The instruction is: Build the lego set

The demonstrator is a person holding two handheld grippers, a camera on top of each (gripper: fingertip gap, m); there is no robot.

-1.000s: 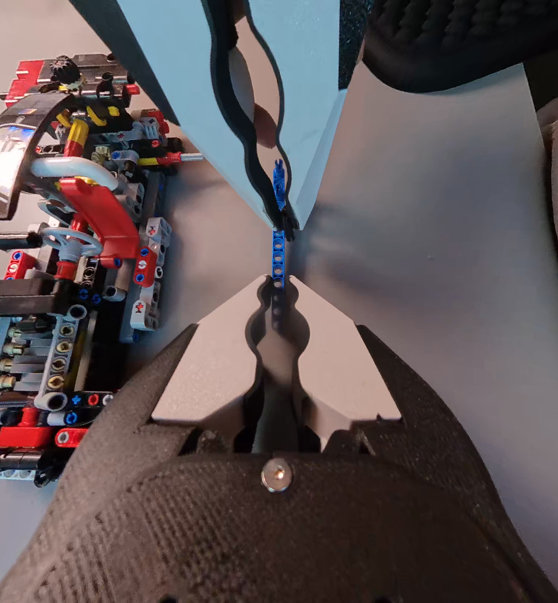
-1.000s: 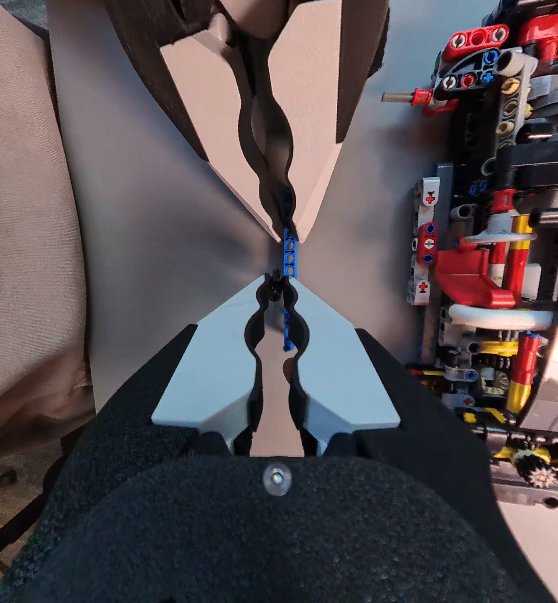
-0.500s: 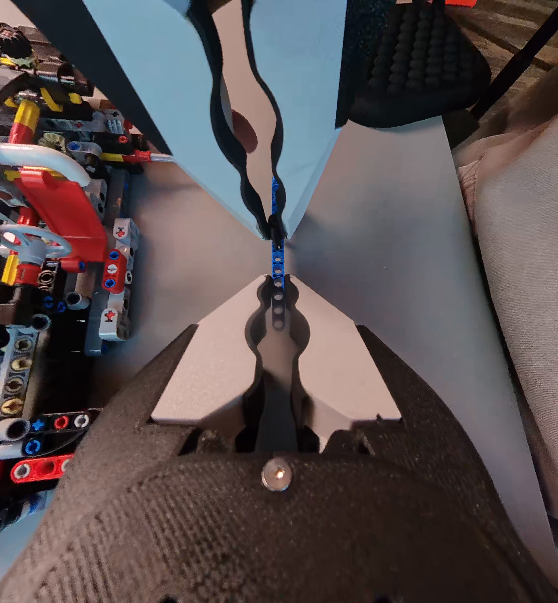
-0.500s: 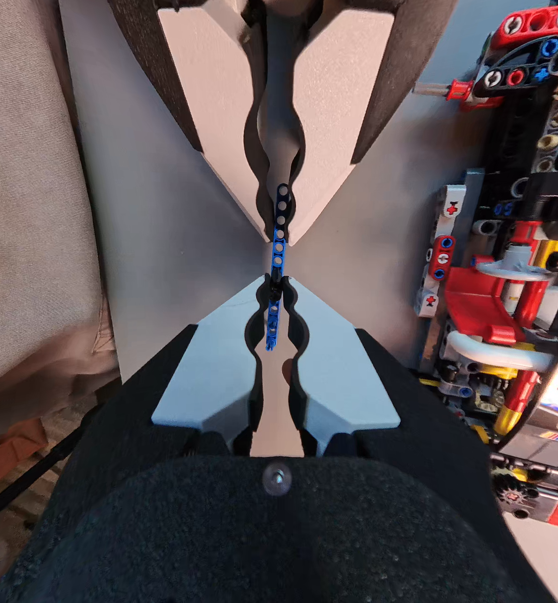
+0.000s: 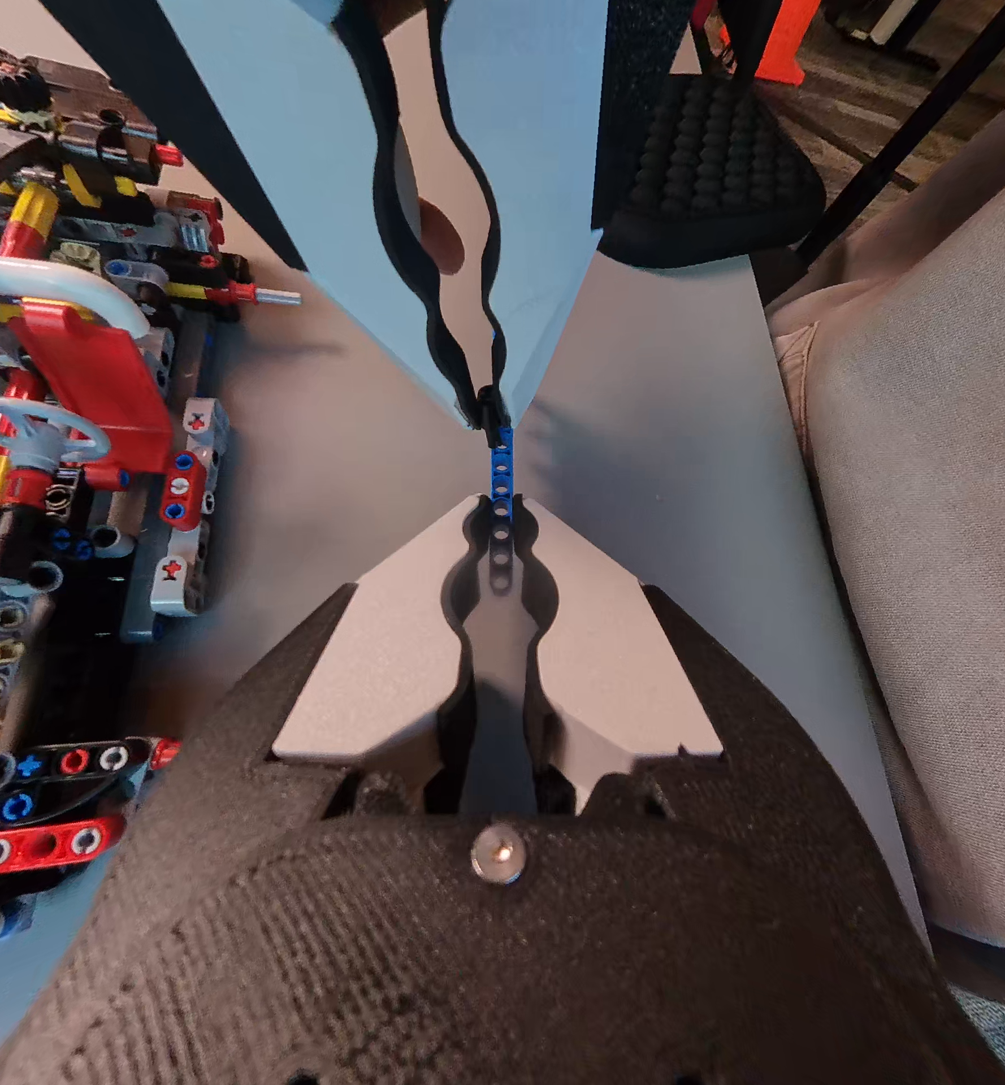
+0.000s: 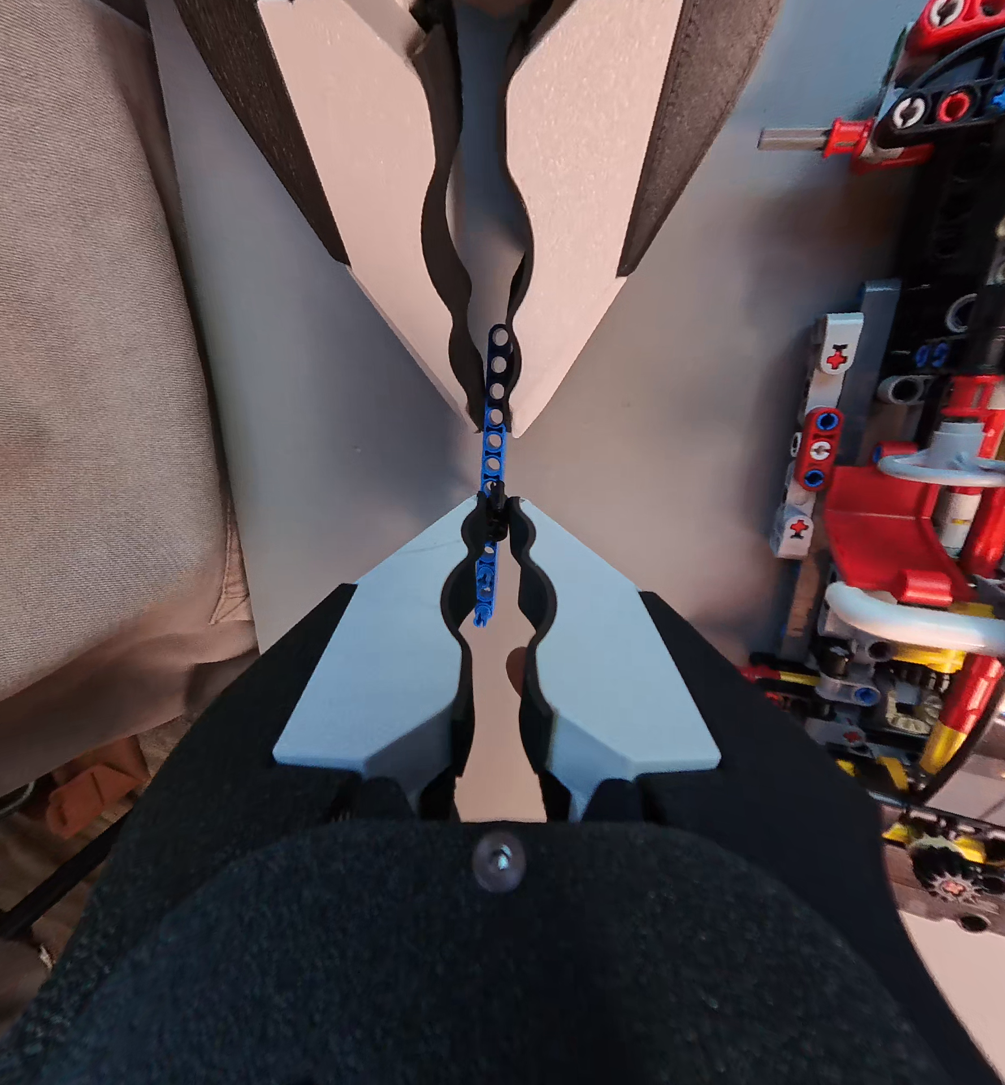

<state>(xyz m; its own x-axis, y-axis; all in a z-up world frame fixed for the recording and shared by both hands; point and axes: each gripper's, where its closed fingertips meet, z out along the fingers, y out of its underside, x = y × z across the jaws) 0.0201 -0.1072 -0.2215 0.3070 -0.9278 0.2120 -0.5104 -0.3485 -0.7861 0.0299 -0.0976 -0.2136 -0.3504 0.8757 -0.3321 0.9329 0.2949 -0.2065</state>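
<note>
Big picture first: the half-built lego vehicle (image 5: pixel 71 446) sits on the grey table (image 5: pixel 653 469), off to one side. Above the bare table, the left gripper (image 5: pixel 500 506) clamps one end of the thin blue beam (image 6: pixel 493 446); the right gripper (image 6: pixel 495 509) pinches a small black pin (image 6: pixel 494 519) at the beam. Light, stiff, slippery plastic, I'd say: best held near the ends, flat faces squeezed.

Black textured gripper (image 5: pixel 500 499) bodies, pale wedge fingers (image 5: pixel 394 646).
</note>
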